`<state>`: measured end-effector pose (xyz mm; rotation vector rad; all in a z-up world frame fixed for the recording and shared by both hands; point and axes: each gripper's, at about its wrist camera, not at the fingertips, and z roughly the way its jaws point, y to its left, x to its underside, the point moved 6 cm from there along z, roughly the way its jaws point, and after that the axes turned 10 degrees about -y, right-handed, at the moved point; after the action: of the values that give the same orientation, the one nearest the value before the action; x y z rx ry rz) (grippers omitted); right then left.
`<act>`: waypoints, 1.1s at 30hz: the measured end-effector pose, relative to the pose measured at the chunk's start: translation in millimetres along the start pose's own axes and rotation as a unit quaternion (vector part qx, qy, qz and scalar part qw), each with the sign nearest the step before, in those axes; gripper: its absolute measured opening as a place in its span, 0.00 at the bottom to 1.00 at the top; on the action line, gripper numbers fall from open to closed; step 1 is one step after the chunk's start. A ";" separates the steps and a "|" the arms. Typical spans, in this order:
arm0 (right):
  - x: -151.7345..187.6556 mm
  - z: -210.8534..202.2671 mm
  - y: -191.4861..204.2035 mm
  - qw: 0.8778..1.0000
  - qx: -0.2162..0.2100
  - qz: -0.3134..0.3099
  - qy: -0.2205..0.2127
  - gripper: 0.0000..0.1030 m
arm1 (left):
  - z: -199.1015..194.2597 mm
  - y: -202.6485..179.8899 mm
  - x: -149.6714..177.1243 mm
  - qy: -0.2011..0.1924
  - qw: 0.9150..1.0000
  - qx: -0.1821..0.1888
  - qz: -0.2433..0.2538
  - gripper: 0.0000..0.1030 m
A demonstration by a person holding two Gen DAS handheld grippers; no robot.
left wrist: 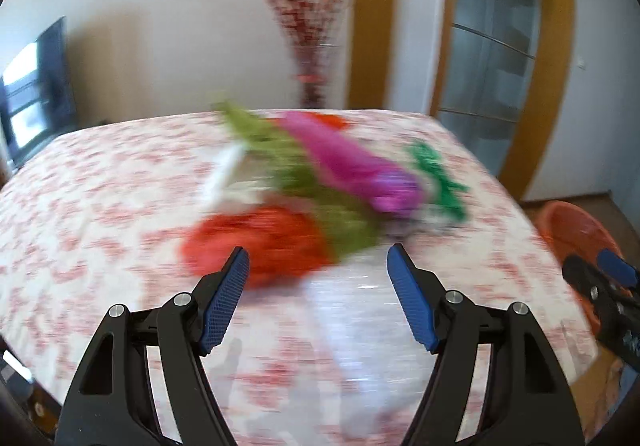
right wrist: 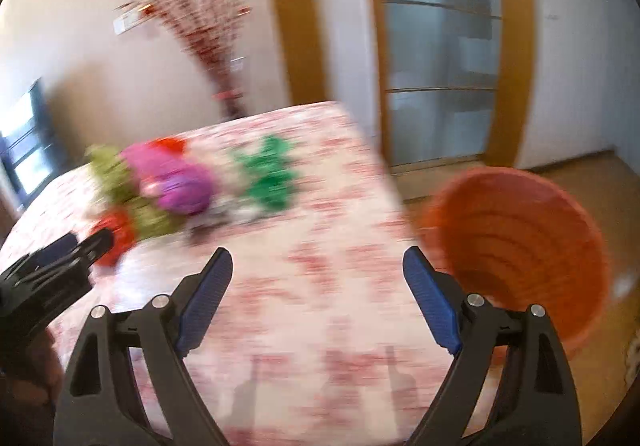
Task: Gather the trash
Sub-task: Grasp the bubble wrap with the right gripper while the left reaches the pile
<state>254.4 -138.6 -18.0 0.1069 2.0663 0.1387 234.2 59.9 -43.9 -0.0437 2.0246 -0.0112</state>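
Presently both the left gripper [left wrist: 318,262] and right gripper [right wrist: 318,266] stand wide and empty over the table [left wrist: 100,205], the trash pile [left wrist: 304,185] lying ahead and the orange bin [right wrist: 520,246] beside the table's edge; judged: approach stage, next a closing on one piece

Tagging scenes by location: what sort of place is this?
Likely a home dining or living room: a table with a floral tablecloth, a wood-framed glass door, and a tall vase of red branches by the wall.
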 end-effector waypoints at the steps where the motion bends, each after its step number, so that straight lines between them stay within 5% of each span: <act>1: 2.3 3.1 16.6 1.000 -0.016 -0.007 0.005 0.80 | 0.9 10.1 1.2 0.001 1.000 -0.008 -0.004 0.69; 10: 20.3 30.8 106.5 0.994 -0.084 -0.060 0.032 0.74 | 10.5 93.7 2.5 0.006 0.996 -0.068 -0.057 0.69; 18: 46.9 62.4 125.3 0.988 -0.077 -0.095 0.089 0.72 | 13.2 97.7 9.0 0.013 0.996 -0.056 -0.066 0.69; 26: 49.3 57.7 110.7 0.987 -0.089 -0.099 0.095 0.35 | 17.2 72.0 4.3 0.011 0.998 -0.021 -0.061 0.69; 33: 42.5 46.9 67.2 0.993 -0.049 -0.067 0.087 0.22 | 20.7 38.9 -7.4 0.007 0.998 0.012 -0.061 0.69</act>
<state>276.5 -63.9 -67.5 -0.1081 2.2289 0.1711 255.0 99.2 -47.4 -0.1524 2.0332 -0.1133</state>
